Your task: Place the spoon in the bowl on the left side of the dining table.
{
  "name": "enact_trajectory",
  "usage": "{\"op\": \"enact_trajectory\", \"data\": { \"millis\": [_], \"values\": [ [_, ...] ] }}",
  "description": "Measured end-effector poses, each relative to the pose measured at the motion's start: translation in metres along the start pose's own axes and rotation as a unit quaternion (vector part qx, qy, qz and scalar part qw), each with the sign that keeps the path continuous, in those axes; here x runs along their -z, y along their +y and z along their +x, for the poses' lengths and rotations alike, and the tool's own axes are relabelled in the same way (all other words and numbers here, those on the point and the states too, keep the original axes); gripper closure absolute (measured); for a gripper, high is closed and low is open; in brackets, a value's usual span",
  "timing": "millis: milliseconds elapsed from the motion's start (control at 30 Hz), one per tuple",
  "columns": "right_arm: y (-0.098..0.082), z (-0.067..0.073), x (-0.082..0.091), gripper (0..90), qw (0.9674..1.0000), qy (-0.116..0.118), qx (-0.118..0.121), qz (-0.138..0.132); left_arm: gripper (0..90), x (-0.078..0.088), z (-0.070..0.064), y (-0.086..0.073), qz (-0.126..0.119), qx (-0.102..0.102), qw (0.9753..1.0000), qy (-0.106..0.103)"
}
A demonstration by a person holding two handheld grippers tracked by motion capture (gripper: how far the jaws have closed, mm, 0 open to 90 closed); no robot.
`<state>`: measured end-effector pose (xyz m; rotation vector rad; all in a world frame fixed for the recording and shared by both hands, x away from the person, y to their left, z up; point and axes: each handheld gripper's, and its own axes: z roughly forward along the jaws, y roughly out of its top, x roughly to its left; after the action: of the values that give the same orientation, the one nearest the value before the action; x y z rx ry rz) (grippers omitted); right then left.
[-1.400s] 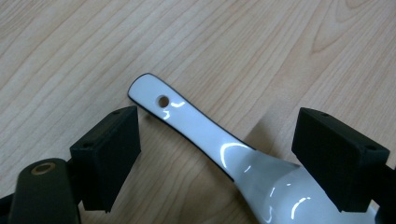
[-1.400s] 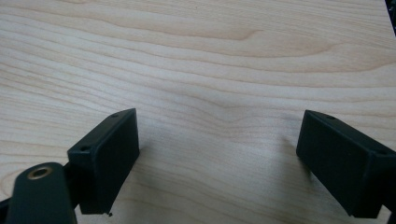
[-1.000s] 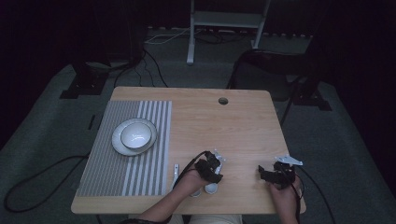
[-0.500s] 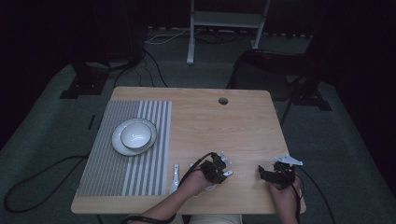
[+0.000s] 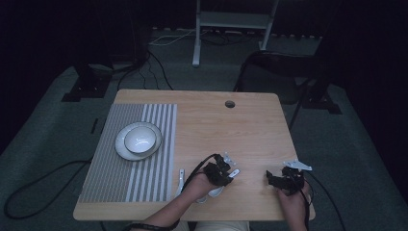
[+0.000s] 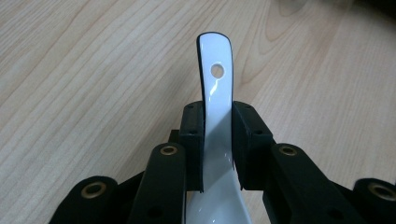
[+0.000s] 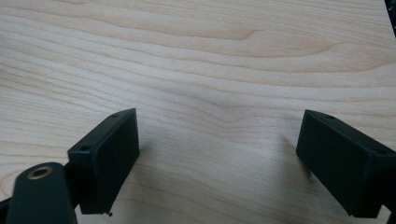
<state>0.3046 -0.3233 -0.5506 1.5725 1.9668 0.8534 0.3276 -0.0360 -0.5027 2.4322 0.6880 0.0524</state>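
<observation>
A white ceramic spoon with a hole near its handle end lies on the wooden table. My left gripper has just been closing, and its pads now press on both sides of the spoon's handle. From above, the left gripper sits near the table's front edge, and the spoon's bowl shows under the hand. My right gripper rests to its right. In its own view the right gripper is open wide over bare wood.
A white bowl sits on a plate on a grey striped placemat at the left. A small metal utensil lies by the mat's right edge. A round hole is near the table's far edge.
My left hand has shifted slightly to the right over the spoon. The right hand has stayed still.
</observation>
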Motion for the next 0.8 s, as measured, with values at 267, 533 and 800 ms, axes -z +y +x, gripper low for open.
{"op": "enact_trajectory", "data": {
  "millis": [267, 533, 800],
  "values": [
    [0.000, 0.000, 0.000, 12.5, 1.0000, 0.000, 0.000, 0.000, 85.4, 0.014, 0.002, 0.004, -0.019, 0.001, 0.9998, 0.001],
    [0.000, 0.000, 0.000, 12.6, 1.0000, -0.001, -0.001, 0.000, 85.5, 0.023, 0.005, 0.005, -0.030, 0.004, 0.9995, 0.000],
    [0.000, 0.000, 0.000, 12.6, 1.0000, -0.001, -0.002, 0.000, 85.6, 0.042, 0.009, 0.007, -0.058, 0.008, 0.9983, 0.001]
  ]
}}
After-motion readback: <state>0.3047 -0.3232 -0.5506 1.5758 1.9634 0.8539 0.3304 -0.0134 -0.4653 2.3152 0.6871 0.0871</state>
